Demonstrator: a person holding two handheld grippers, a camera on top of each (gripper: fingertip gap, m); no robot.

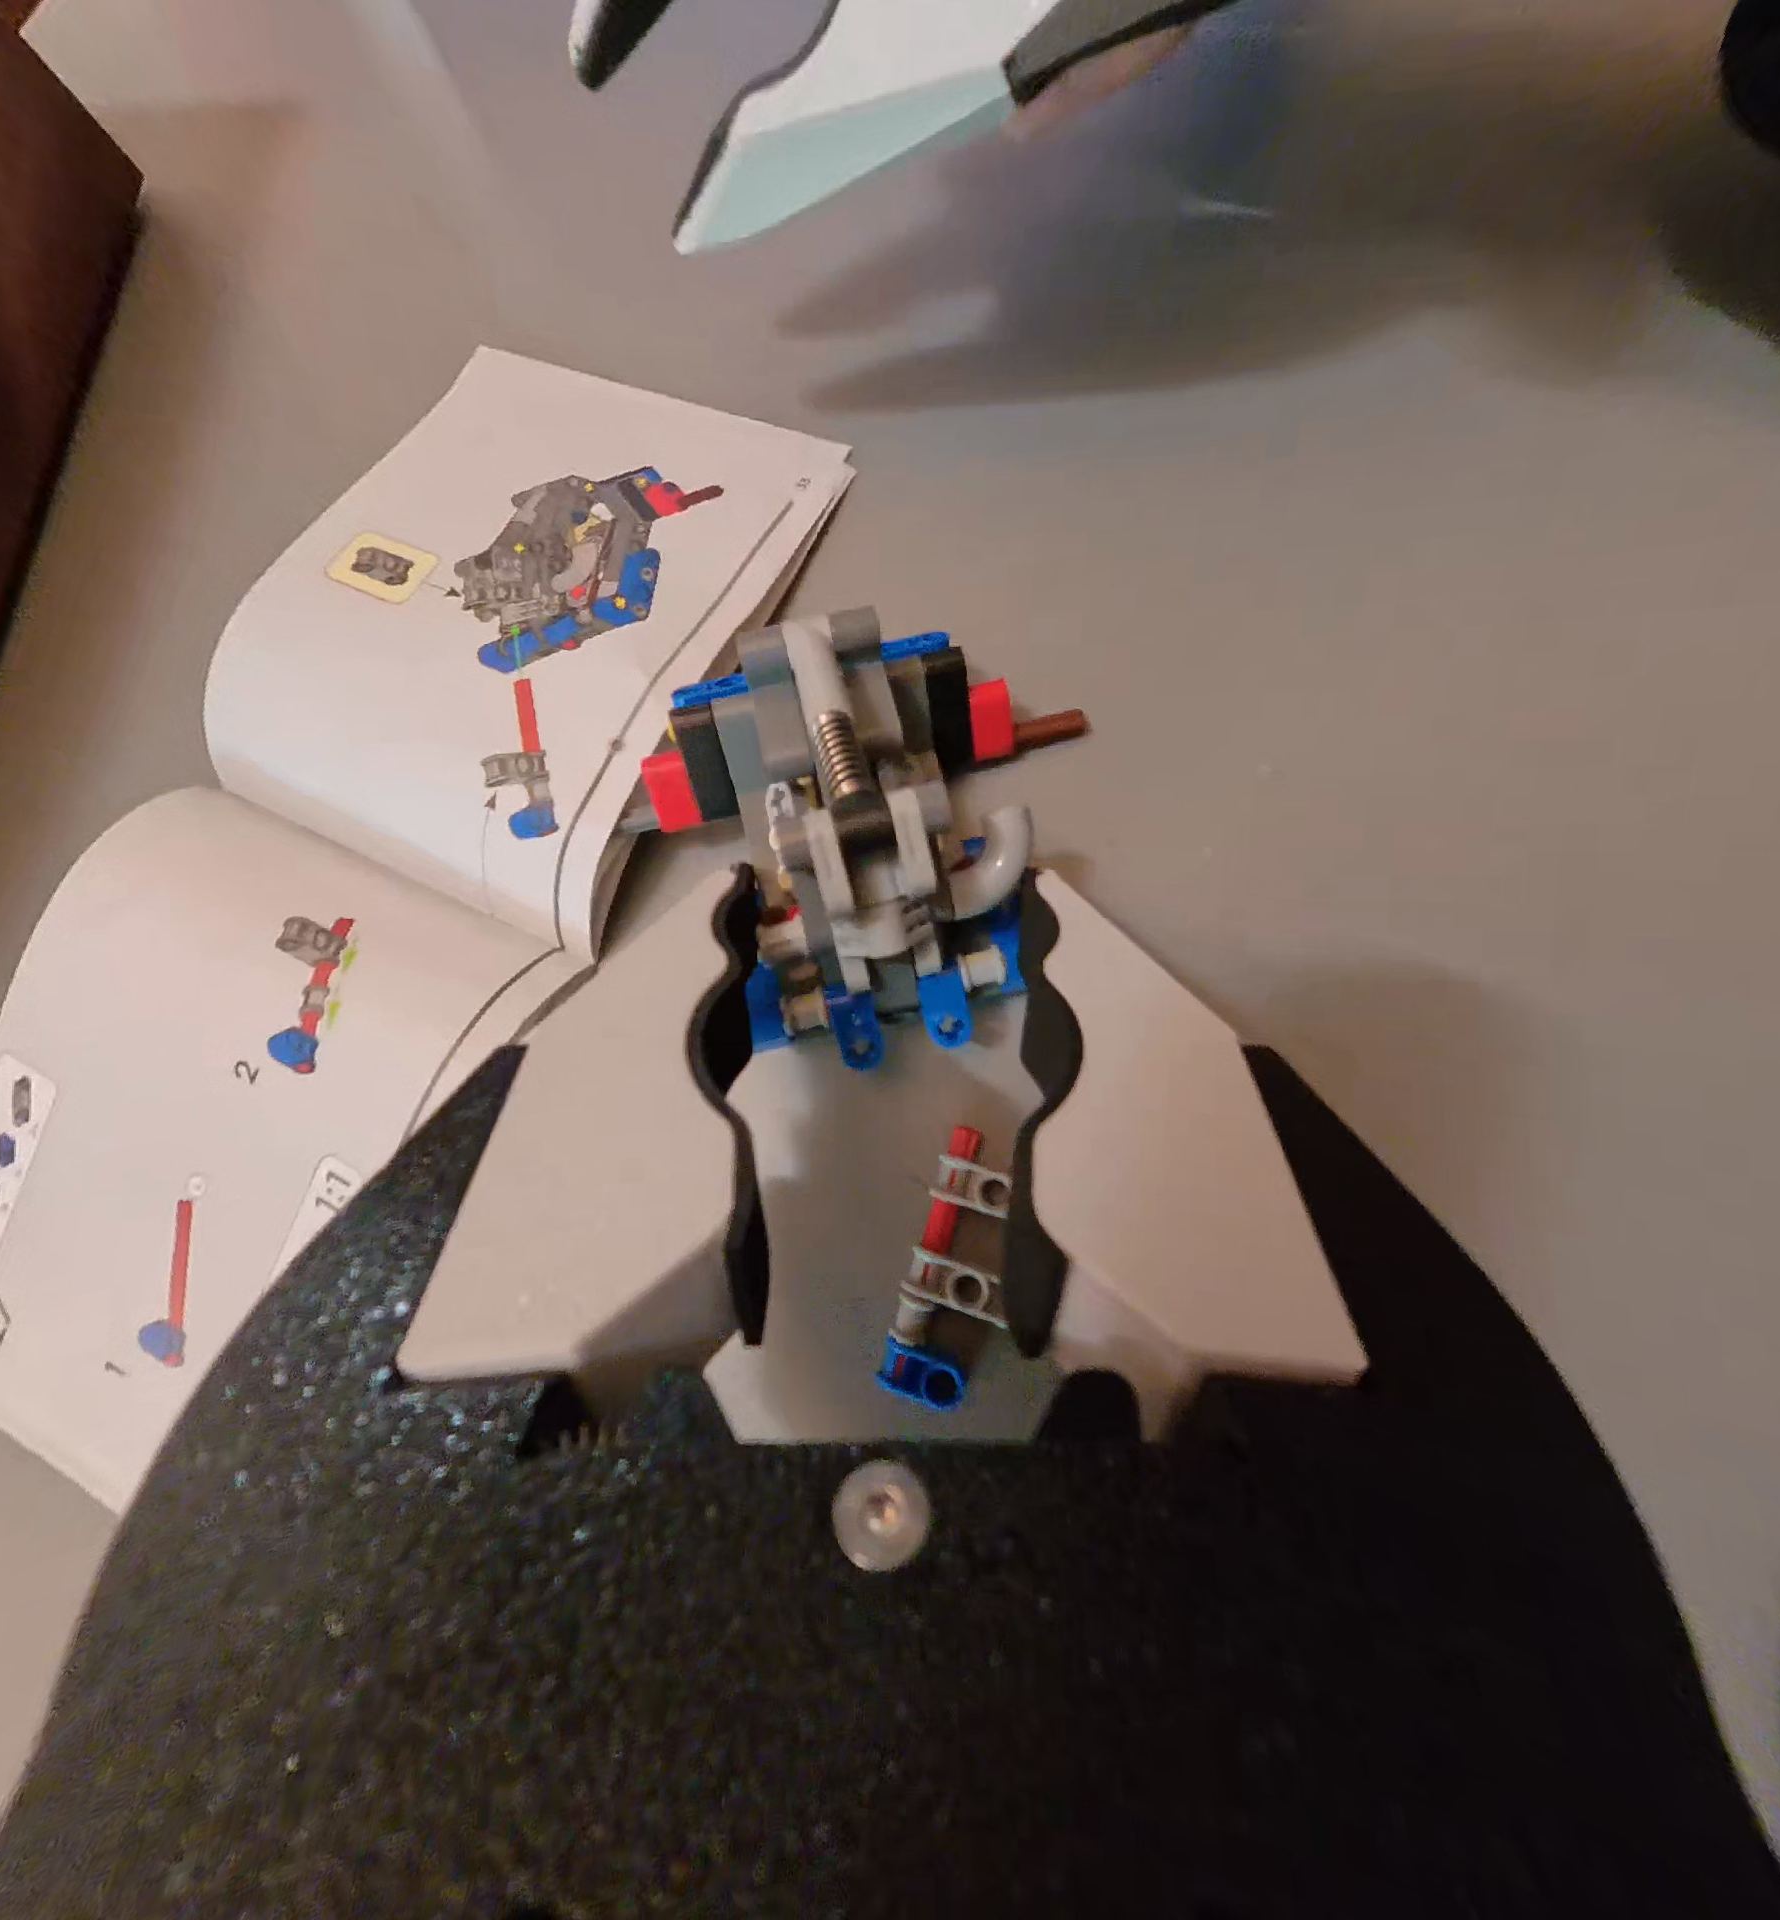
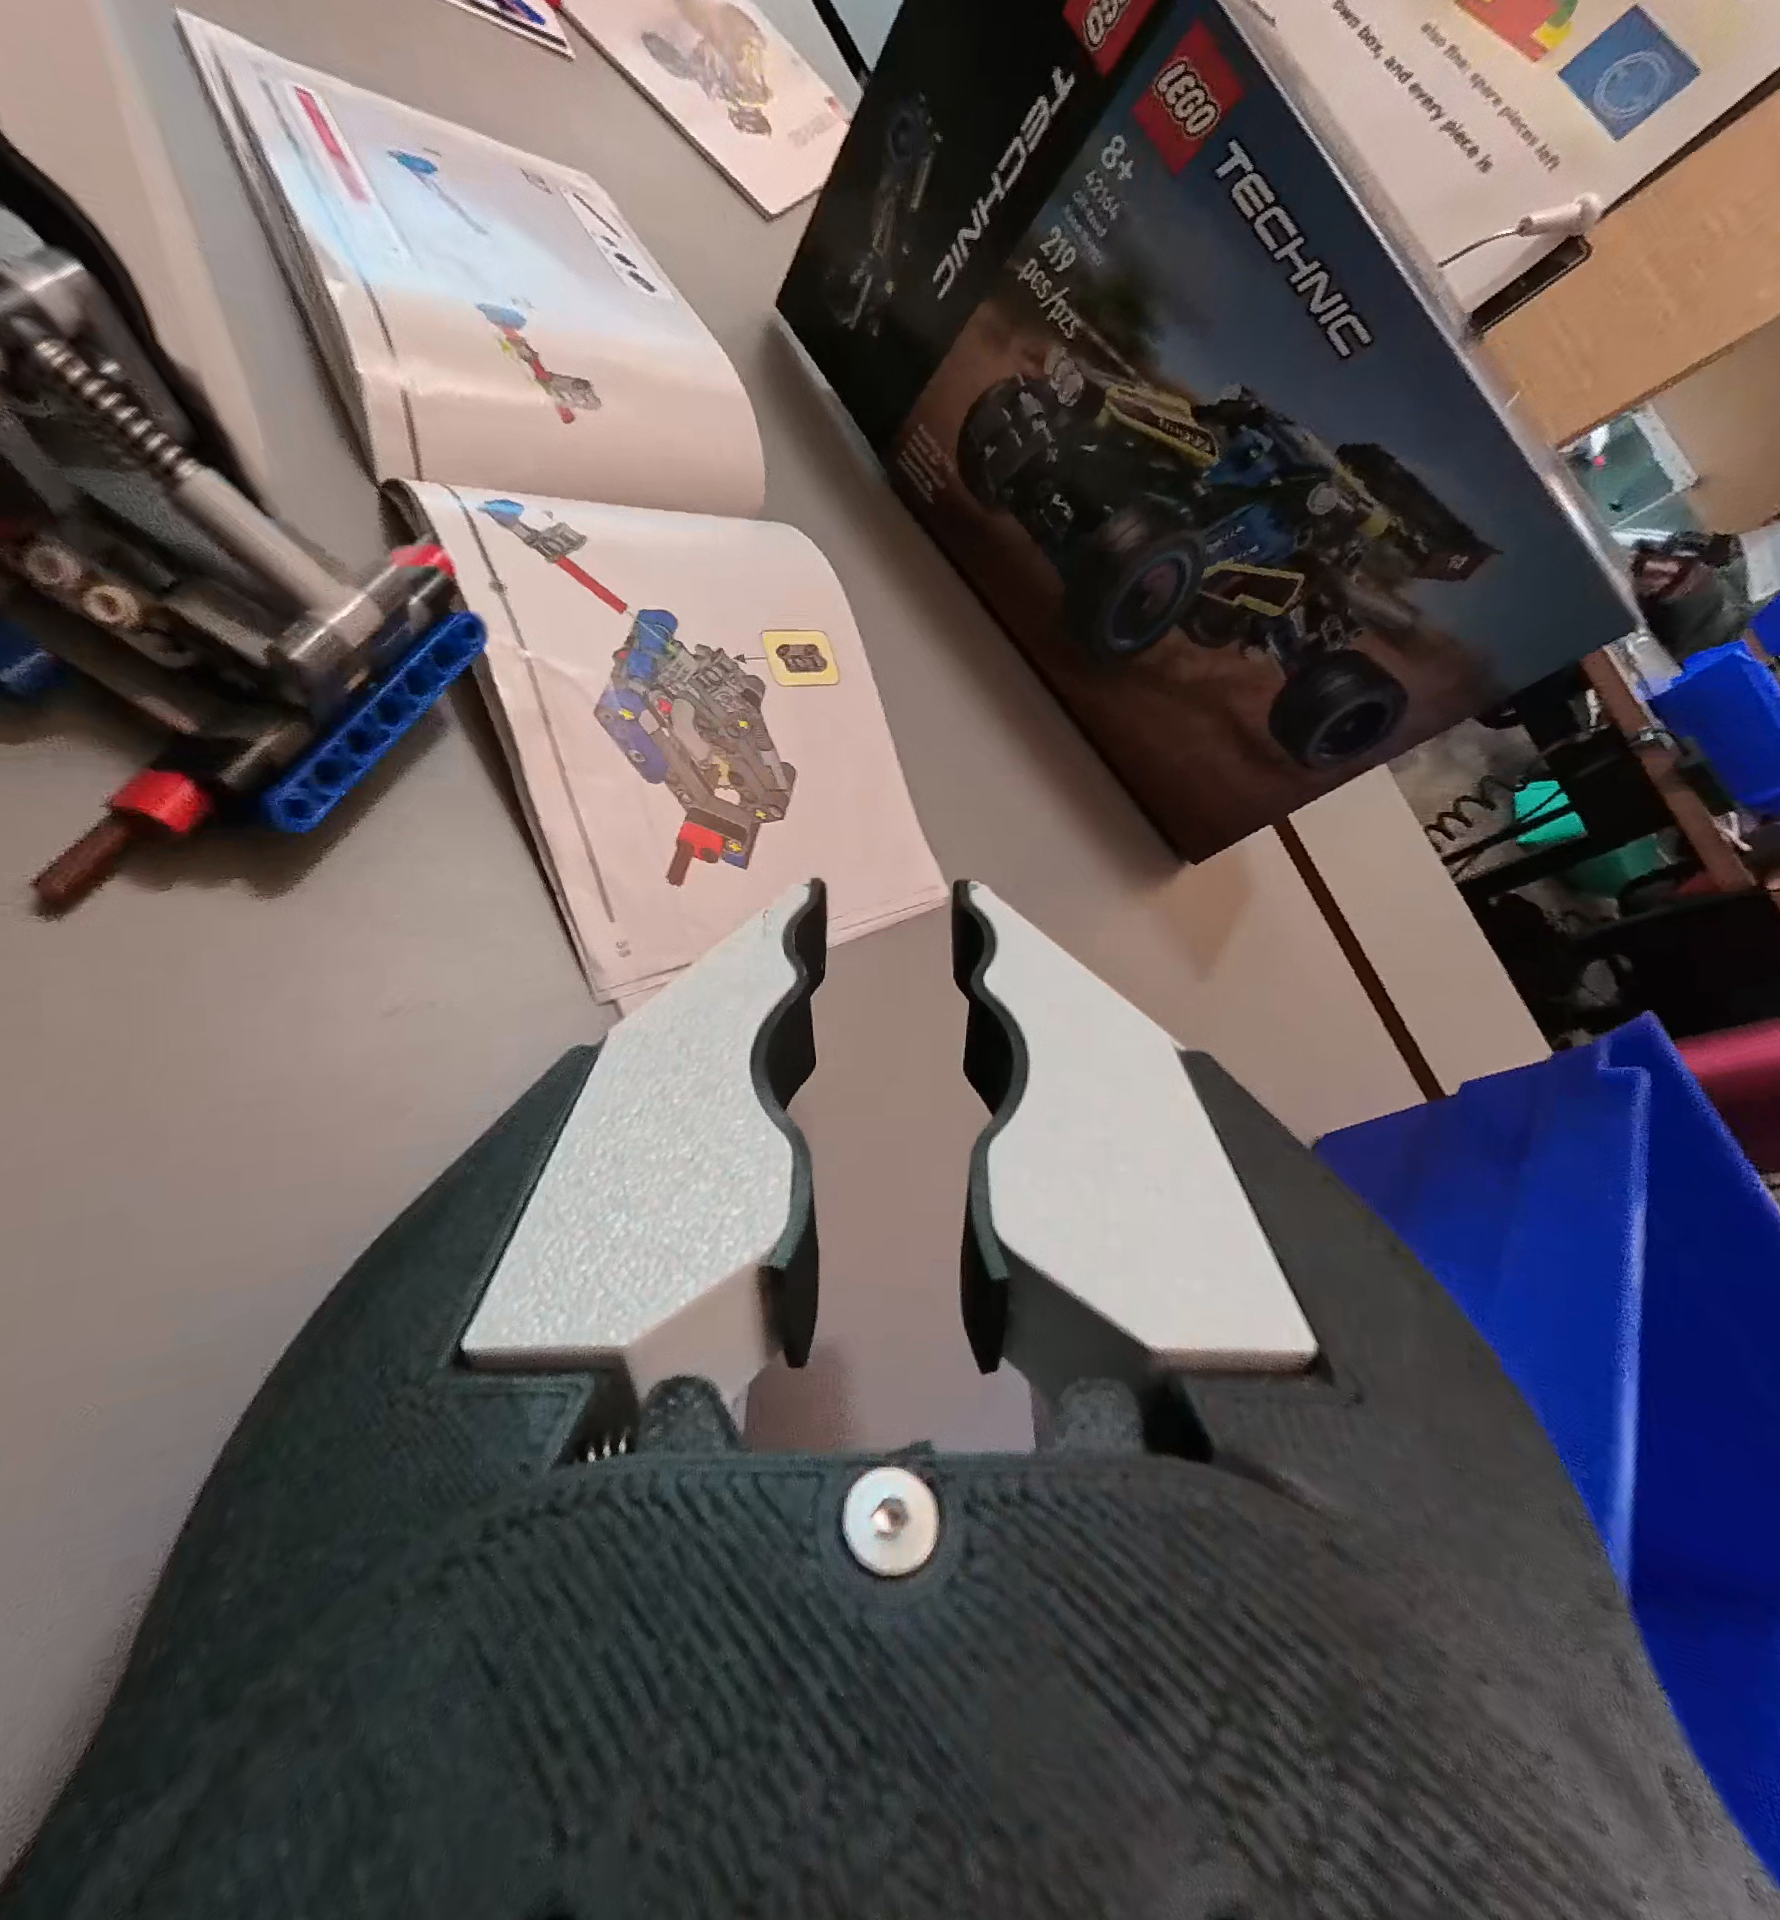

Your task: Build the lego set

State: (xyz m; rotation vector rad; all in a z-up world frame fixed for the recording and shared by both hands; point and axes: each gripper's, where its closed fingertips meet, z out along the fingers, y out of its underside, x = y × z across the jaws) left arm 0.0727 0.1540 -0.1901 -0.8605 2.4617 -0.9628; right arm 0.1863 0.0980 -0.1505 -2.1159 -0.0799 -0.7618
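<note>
The grey, blue and red lego assembly (image 1: 865,810) with a metal spring stands on the grey table. My left gripper (image 1: 891,894) is shut on its blue base, one finger on each side. A small sub-assembly (image 1: 943,1262), a red axle with two grey connectors and a blue end piece, lies on the table between my left fingers, behind the assembly. My right gripper (image 2: 888,914) is open and empty, above the table next to the booklet. It shows blurred at the top of the left wrist view (image 1: 865,135). The assembly also shows at the left of the right wrist view (image 2: 200,582).
The open instruction booklet (image 1: 377,707) lies left of the assembly; it also shows in the right wrist view (image 2: 657,665). The set's dark box (image 2: 1229,416) stands beyond the booklet. A blue bin (image 2: 1592,1351) is close on the right. A dark wooden edge (image 1: 24,312) bounds the table. There is about 15 cm between the tips of the two grippers.
</note>
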